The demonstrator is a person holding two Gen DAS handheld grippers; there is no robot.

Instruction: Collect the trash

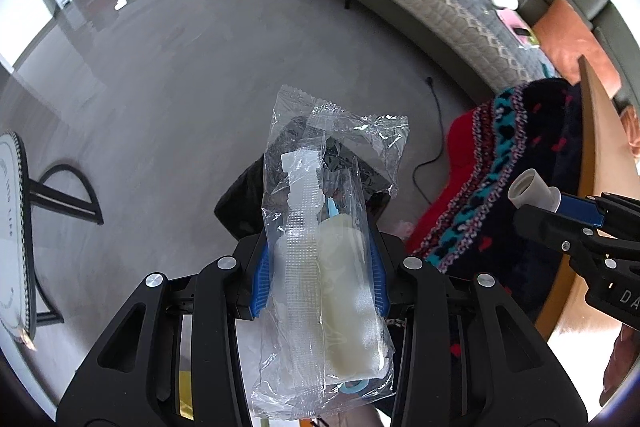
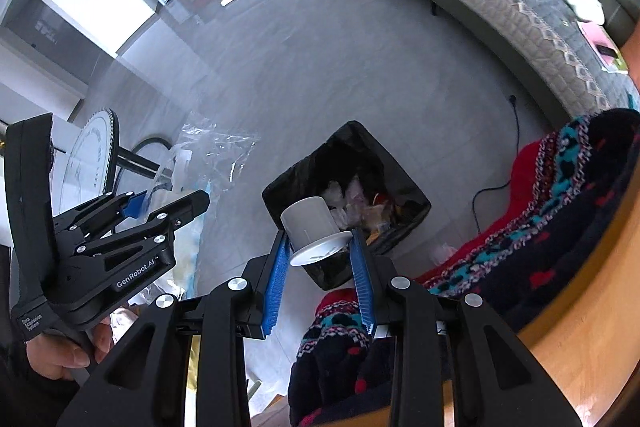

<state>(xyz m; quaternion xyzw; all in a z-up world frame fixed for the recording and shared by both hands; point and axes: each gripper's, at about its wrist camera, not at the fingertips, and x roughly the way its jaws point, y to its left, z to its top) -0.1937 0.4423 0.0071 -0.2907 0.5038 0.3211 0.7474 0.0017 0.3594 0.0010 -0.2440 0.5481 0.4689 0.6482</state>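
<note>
While both grippers are pointing steeply down, each is carrying a piece of trash above the grey floor [image 2: 320,75].
Blue pads of the left gripper [image 1: 318,281] are pinching a clear plastic packet [image 1: 320,247] holding white parts, and the right gripper [image 2: 320,263] is squeezing the flared rim of a white cup [image 2: 314,229]; below it a black-lined bin [image 2: 360,183], already holding rubbish, is standing beside a knitted blanket [image 2: 560,219] that is hanging off a wooden table [image 2: 592,327].

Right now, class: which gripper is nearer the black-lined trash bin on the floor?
Right. The right gripper, clamping a white cup, hangs directly over the trash bin; the left gripper, clamping a clear plastic packet, is off beside it.
</note>
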